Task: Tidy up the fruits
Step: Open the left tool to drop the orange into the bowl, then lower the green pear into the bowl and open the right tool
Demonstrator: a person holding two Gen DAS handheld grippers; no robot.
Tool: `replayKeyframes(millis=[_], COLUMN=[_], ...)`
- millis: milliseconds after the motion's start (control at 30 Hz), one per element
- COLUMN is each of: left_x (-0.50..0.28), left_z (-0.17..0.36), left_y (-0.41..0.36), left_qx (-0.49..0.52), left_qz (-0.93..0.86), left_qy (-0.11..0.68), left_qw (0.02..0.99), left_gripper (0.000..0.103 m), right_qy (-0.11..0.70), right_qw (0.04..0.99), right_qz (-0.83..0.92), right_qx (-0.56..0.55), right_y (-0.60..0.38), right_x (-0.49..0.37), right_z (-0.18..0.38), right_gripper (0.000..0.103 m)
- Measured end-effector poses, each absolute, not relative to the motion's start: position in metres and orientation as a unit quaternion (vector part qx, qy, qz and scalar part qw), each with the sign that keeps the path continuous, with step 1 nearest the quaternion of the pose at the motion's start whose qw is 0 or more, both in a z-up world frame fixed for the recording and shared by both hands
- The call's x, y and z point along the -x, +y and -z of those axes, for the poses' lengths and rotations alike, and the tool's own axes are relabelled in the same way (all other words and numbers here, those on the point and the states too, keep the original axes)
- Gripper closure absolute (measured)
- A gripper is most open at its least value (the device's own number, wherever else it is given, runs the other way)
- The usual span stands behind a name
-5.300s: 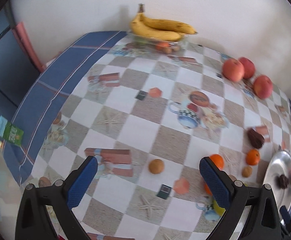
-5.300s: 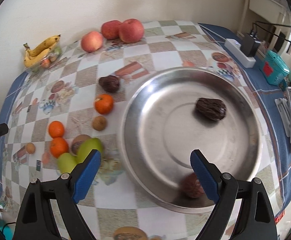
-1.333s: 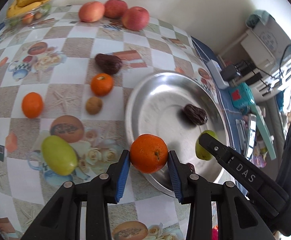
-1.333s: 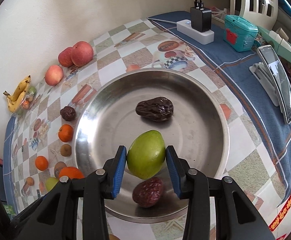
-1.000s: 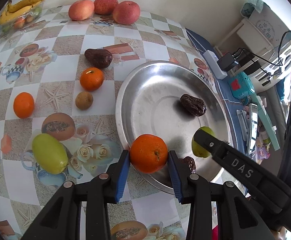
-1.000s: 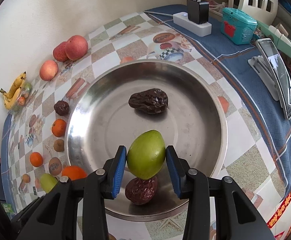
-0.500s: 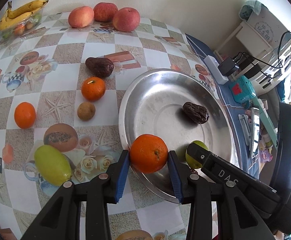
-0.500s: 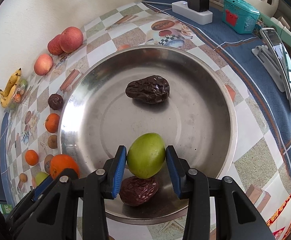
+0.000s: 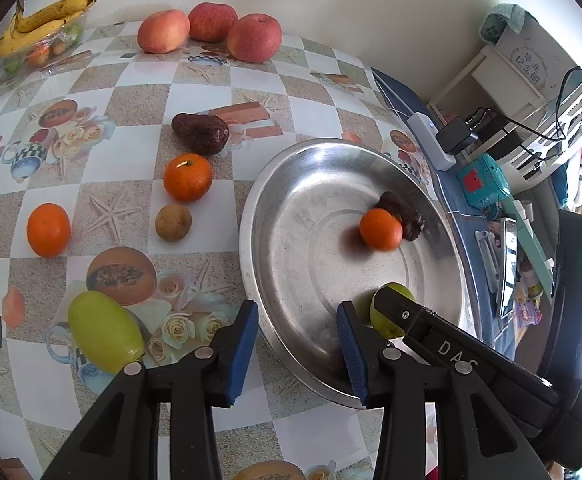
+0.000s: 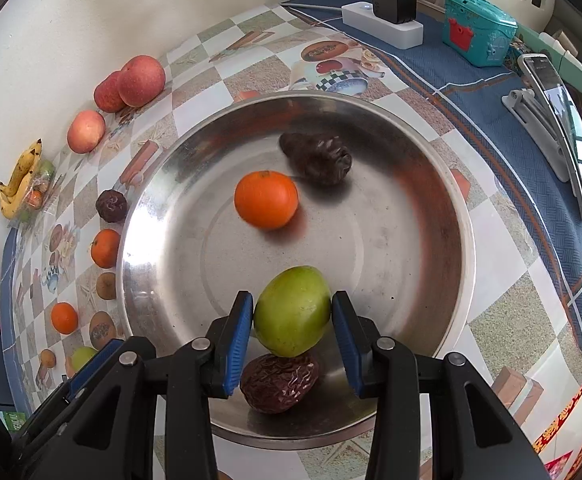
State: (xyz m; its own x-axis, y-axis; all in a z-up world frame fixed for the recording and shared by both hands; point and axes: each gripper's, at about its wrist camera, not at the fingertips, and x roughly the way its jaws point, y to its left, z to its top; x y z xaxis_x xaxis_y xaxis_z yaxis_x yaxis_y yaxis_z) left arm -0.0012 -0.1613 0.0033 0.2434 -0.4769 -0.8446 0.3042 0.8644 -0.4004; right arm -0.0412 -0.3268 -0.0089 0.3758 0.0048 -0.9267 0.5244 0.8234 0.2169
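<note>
My left gripper (image 9: 297,344) is open and holds nothing, hovering at the near rim of the steel pan (image 9: 311,272). An orange (image 9: 381,229) lies loose in the pan, touching a dark wrinkled date (image 9: 411,222). My right gripper (image 10: 293,336) is shut on a green fruit (image 10: 293,310), low over the near side of the pan (image 10: 395,248). A second date (image 10: 279,380) lies just beneath that fruit. On the table left of the pan are two oranges (image 9: 187,177) (image 9: 48,230), another green fruit (image 9: 105,332), a date (image 9: 201,134) and a small brown fruit (image 9: 173,222).
Three apples (image 9: 211,32) and a bag with bananas (image 9: 43,16) sit along the wall. Right of the pan, on the blue cloth, are a power strip with a charger (image 10: 383,24), a teal box (image 10: 477,34) and a phone on a stand (image 10: 563,120).
My left gripper has opened and let go of the orange, which now rests in the pan against the date. My right gripper has kept its hold on the green fruit.
</note>
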Motion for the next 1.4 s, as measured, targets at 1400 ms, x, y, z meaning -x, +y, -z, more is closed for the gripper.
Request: replayKeyframes(millis=[1400], left_x=[-0.026], left_z=[-0.014], left_y=[-0.088], left_qx=[0.073], left_qz=[0.057], left_qy=[0.563], left_qw=[0.821], left_gripper=[0.051], right_qy=[0.493], right_qw=[0.840], right_qz=[0.110], right_qx=[-0.199], right_y=[-0.293], right_x=[0.029], right_z=[-0.020], right_gripper=[0.060])
